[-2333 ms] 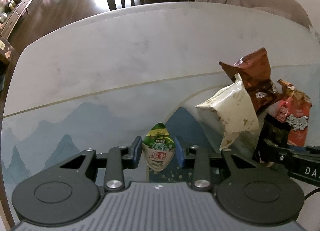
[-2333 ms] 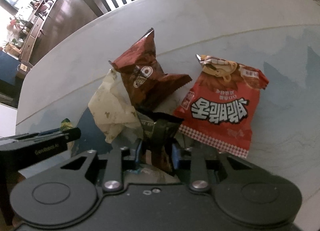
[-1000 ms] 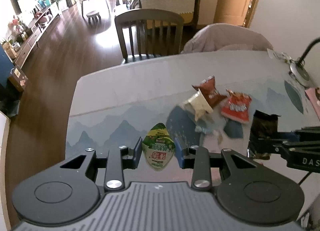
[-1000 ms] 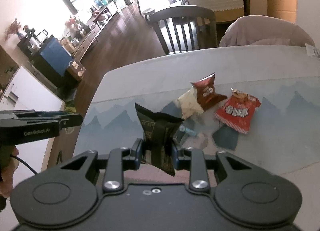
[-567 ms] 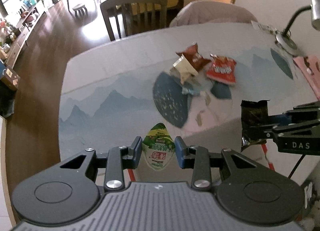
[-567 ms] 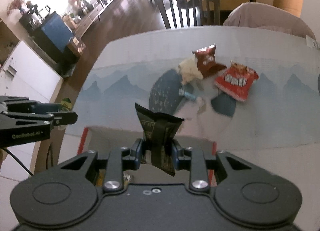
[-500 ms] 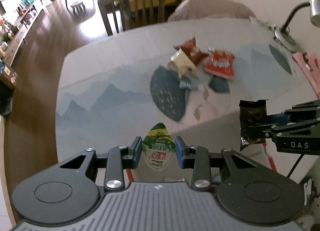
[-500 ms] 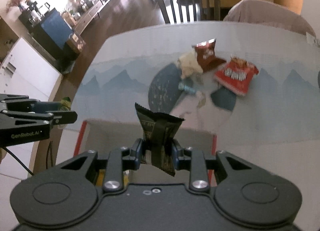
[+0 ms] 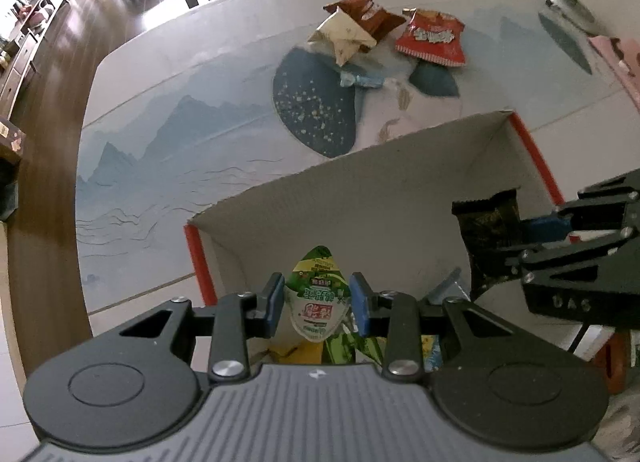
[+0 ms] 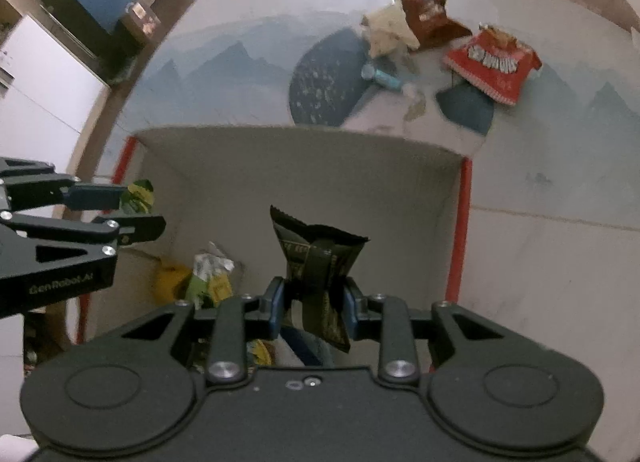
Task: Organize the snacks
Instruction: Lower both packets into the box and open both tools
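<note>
My left gripper (image 9: pixel 317 304) is shut on a small green-and-white snack packet (image 9: pixel 317 298), held over the open cardboard box (image 9: pixel 360 190) with red edges. My right gripper (image 10: pixel 313 304) is shut on a crumpled dark green-black snack bag (image 10: pixel 316 258), also above the box (image 10: pixel 304 166). Each gripper shows in the other's view: the right one (image 9: pixel 536 224) with its dark bag (image 9: pixel 486 234), the left one (image 10: pixel 124 208) with the green packet (image 10: pixel 138 194). Several packets (image 10: pixel 208 274) lie on the box floor.
On the patterned table beyond the box lie a brown bag (image 9: pixel 366 14), a cream bag (image 9: pixel 344 36), a red bag (image 9: pixel 434 38) and a small blue wrapper (image 9: pixel 360 80). A lamp base (image 9: pixel 568 2) stands far right. Chairs and wooden floor lie beyond the table.
Both grippers have come back from the snack pile and sunk toward the box, each keeping its packet. The box now fills the lower part of both views.
</note>
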Demonstrator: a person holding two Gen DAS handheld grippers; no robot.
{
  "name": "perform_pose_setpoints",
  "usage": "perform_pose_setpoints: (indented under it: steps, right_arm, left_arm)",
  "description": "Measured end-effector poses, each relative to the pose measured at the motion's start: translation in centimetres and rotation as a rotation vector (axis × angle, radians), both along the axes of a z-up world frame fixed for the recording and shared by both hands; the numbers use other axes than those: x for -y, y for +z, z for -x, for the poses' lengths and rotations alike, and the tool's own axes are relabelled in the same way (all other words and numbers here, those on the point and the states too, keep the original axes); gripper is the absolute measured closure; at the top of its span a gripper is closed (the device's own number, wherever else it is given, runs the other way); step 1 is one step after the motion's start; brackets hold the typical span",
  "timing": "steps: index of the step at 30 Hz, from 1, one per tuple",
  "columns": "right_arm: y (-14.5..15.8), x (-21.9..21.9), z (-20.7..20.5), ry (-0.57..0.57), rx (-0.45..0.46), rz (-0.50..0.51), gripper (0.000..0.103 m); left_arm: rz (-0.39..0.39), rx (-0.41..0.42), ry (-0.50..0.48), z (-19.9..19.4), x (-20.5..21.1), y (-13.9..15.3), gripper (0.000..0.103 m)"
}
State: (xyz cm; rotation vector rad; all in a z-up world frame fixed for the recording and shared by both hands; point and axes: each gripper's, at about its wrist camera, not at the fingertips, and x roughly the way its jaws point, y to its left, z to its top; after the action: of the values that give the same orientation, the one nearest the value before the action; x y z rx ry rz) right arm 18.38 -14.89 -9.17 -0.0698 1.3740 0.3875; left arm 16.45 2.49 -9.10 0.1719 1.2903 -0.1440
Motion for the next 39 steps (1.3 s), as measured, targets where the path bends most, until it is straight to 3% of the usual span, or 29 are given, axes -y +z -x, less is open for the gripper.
perform_pose_setpoints:
  steps: [11, 24, 31, 39]
  right_arm:
    - [-3.2, -1.1, -1.6, -0.006, -0.015, 0.055, 0.075]
    - [-4.9, -1.7, -2.9, -0.005, -0.039, 0.079, 0.075]
    - [-4.8, -1.5, -2.9, -0.005, -0.043, 0.068, 0.075]
    - [-3.3, -0.5, -2.4, -0.014, -0.019, 0.028, 0.072]
  left_arm:
    - [-0.030, -0.111, 0.029, -3.8, 1.8, -5.2, 0.069]
    - [-0.073, -0.179, 0.028, -4.5, 2.5, -9.0, 0.068]
    - [-0.048, -0.195, 0.040, -4.5, 2.1, -9.3, 0.067]
    - [-0.009, -0.170, 0.060, -3.9, 1.5, -7.8, 0.058]
